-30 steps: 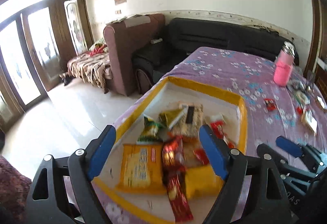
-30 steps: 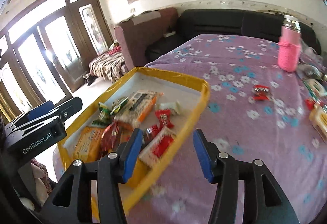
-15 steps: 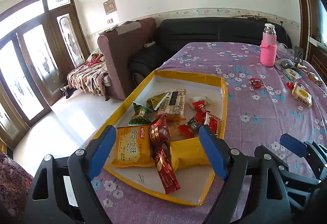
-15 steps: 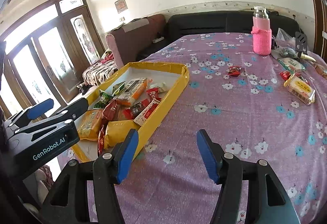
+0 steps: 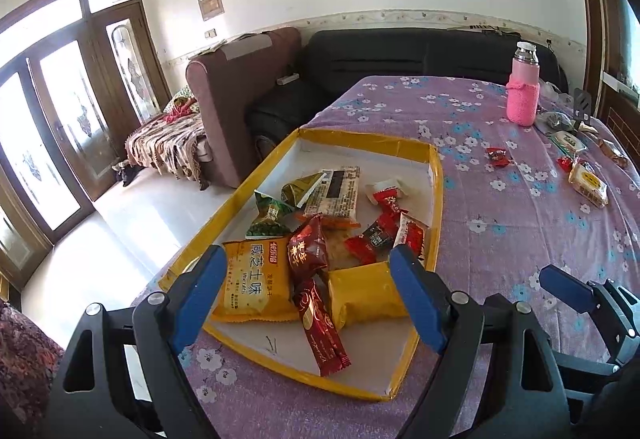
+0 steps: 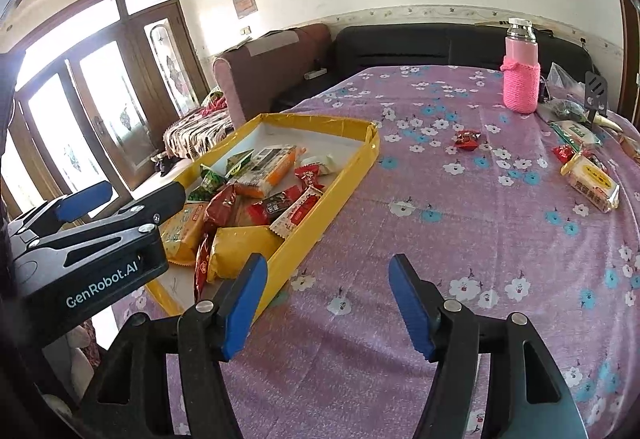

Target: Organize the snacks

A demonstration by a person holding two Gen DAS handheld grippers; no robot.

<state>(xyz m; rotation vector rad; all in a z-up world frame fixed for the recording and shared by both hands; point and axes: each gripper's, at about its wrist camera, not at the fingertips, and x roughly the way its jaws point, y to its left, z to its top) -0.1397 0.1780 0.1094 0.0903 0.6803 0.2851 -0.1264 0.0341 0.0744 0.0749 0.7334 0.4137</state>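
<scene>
Left gripper (image 5: 308,295): fingers spread wide with nothing between them, hovering over the near end of the tray.
Right gripper (image 6: 328,303): fingers parted and have just been opening a little more; only bare tablecloth shows between them, to the right of the tray.
Tray (image 5: 437,199): shallow, yellow-edged with a white floor, lying on the left part of the table (image 6: 440,239), which wears a purple flowered cloth.
Snacks in tray: an orange packet (image 5: 256,281) at the near left, a plain yellow packet (image 5: 362,295) beside it, two dark red wrappers (image 5: 308,251) between them, green pouches (image 5: 272,217) and a long biscuit pack (image 5: 334,193) further back, small red sweets (image 5: 384,235) towards the right wall.
Snacks outside tray: a red sweet (image 6: 467,139) lying alone on the cloth, a yellow-labelled pack (image 6: 592,185) and more wrappers near the right edge.
Pink bottle (image 6: 521,73): upright at the far right of the table, in a knitted sleeve.
Background: dark sofa (image 5: 400,55) behind the table.
</scene>
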